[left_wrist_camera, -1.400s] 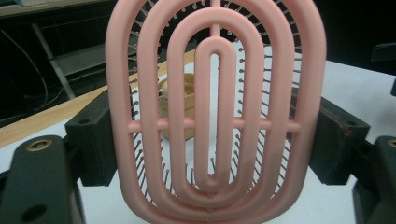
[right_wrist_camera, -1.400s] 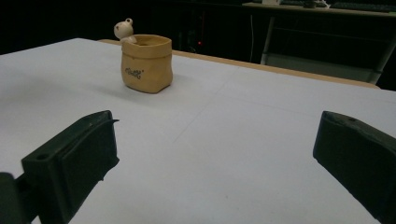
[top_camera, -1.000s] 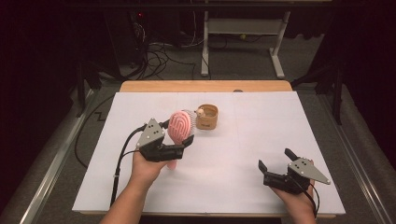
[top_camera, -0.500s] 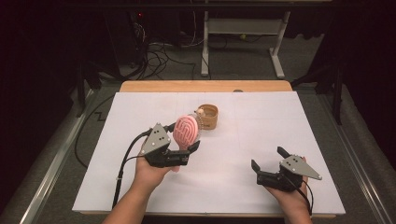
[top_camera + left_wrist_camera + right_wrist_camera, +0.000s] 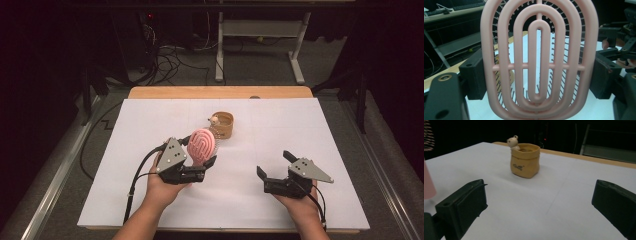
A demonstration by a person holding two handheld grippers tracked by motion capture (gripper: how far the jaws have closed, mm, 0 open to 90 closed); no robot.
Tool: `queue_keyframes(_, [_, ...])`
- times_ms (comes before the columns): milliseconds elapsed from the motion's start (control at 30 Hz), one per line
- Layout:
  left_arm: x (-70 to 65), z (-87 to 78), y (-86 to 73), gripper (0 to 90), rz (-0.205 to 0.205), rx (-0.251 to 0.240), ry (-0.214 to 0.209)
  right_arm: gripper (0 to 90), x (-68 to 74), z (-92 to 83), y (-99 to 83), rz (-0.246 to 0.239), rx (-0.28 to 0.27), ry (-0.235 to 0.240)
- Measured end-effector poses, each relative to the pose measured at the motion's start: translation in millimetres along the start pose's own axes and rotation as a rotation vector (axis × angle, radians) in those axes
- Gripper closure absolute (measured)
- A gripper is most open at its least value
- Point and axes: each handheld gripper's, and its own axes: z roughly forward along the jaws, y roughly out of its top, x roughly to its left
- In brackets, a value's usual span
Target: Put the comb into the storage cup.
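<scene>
We see the white table (image 5: 310, 125) lit bright from overhead, surroundings near black from 9 through 3 o'clock. Soft shadows only. The pink brush (image 5: 539, 60) is close and slightly soft; the right gripper view is dim with blurred jaws.
</scene>
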Motion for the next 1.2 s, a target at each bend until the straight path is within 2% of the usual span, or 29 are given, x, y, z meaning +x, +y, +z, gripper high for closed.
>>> queue_keyframes(233, [-5.5,4.5,-3.4,19.7,0.015,0.008,-0.001,0.5,14.6,2.1,17.6,-0.005,-0.024,0.043])
queue_keyframes(533, [-5.6,2.2,-3.2,19.7,0.006,-0.016,0.005,0.8,32.8,4.7,42.7,-0.003,-0.062,0.111])
queue_keyframes(933, [-11.5,2.2,-2.1,19.6,0.001,-0.027,0.008,1.1,51.7,3.8,71.5,0.016,-0.095,0.172])
queue_keyframes(1200, [-18.3,5.8,-1.3,19.7,0.017,-0.016,0.019,2.3,64.9,4.7,87.6,0.012,-0.126,0.221])
